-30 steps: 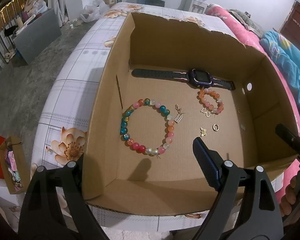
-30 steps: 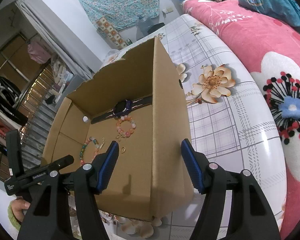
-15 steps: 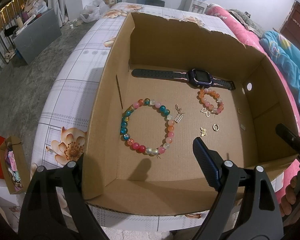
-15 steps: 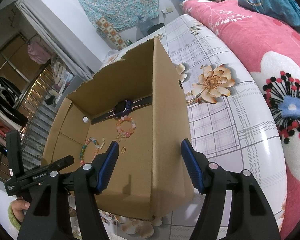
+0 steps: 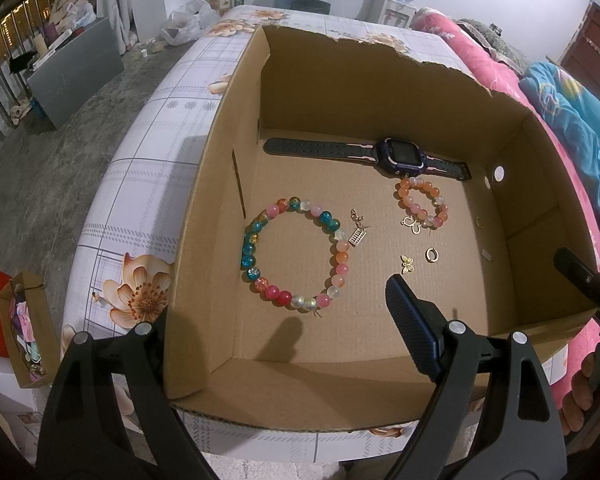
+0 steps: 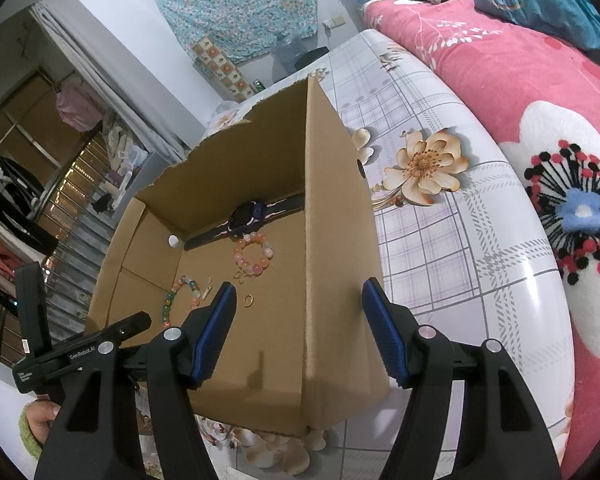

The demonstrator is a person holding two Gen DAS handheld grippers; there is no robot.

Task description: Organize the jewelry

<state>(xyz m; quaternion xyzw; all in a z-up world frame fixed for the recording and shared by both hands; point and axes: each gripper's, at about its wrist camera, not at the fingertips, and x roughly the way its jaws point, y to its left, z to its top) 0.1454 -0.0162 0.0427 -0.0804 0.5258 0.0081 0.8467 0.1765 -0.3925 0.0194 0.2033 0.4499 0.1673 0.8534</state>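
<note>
An open cardboard box [image 5: 204, 208] holds a large multicoloured bead bracelet [image 5: 292, 252], a small orange-pink bead bracelet [image 5: 422, 204], a dark purple watch [image 5: 396, 152], a gold ring [image 5: 432, 255] and small gold charms [image 5: 407, 264]. My left gripper [image 5: 276, 308] is open and straddles the box's near left corner, one finger inside and one outside. My right gripper [image 6: 300, 290] is open astride the box's right wall [image 6: 336, 264], with its pads apart from the cardboard. Neither gripper holds anything. The watch [image 6: 246, 216] and small bracelet [image 6: 254, 254] also show in the right wrist view.
The box stands on a table with a floral checked cloth [image 6: 440, 216]. A pink flowered blanket [image 6: 540, 92] lies to the right. A small carton of oddments [image 5: 24, 332] sits low at the left, over a grey floor [image 5: 52, 152]. A hand [image 5: 580, 400] grips the right tool.
</note>
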